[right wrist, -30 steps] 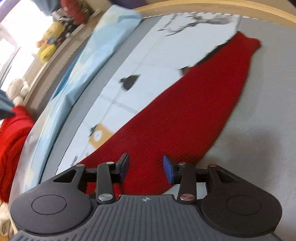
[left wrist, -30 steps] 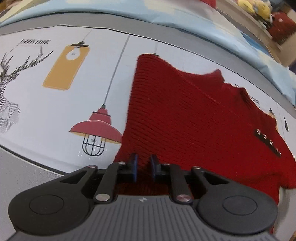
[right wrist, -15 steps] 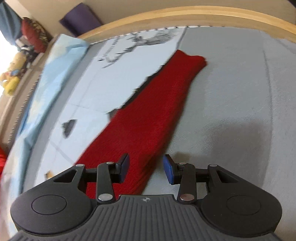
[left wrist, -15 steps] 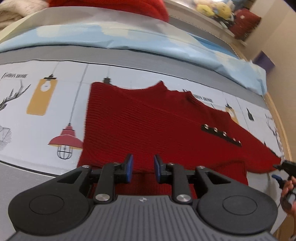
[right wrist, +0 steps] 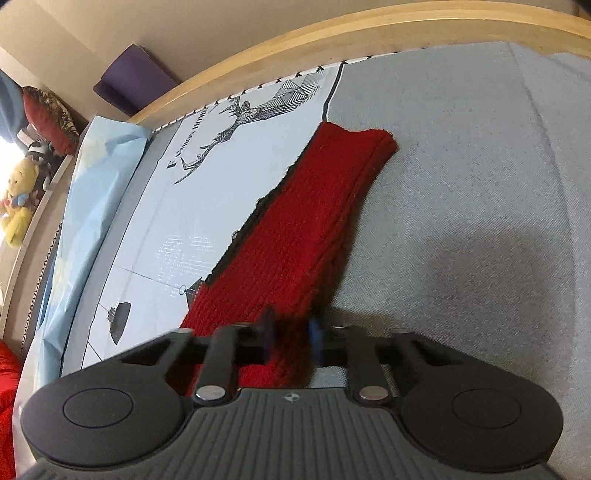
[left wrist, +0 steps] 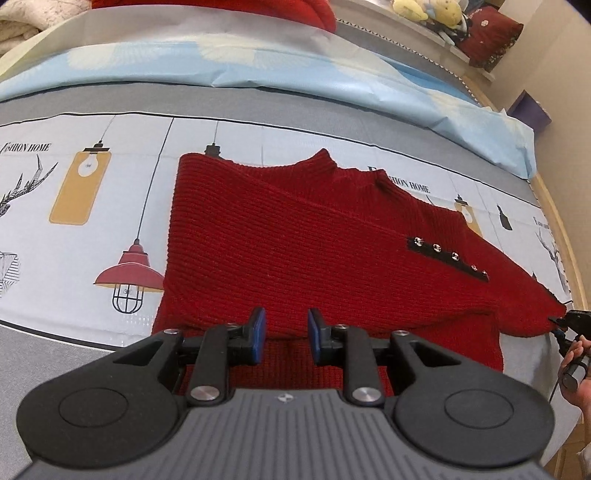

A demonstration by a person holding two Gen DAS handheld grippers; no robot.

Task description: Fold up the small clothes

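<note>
A red knitted sweater lies spread on a bed, across a printed sheet patterned with hanging lamps, antlers and lettering, with plain grey cover along the near side. Its left sleeve is already folded across the chest, so a diagonal edge runs over the body, and a black strip with metal studs sits toward the right shoulder. The left gripper hangs just above the sweater's lower edge with its blue pads a little apart, nothing caught between them. The right sleeve stretches out straight over the border between the printed sheet and the grey cover, ending in a cuff near the wooden bed frame. The right gripper is down at the near part of that sleeve; its jaws have just been closing and the red knit sits between the blurred pads, pinched there. From the left camera that gripper shows small at the far right edge, at the sleeve's tip, with a hand behind it. Beyond the sweater lie a pale blue blanket, more red clothing, a yellow stuffed toy, a dark red cushion and a purple box by the wall.
</note>
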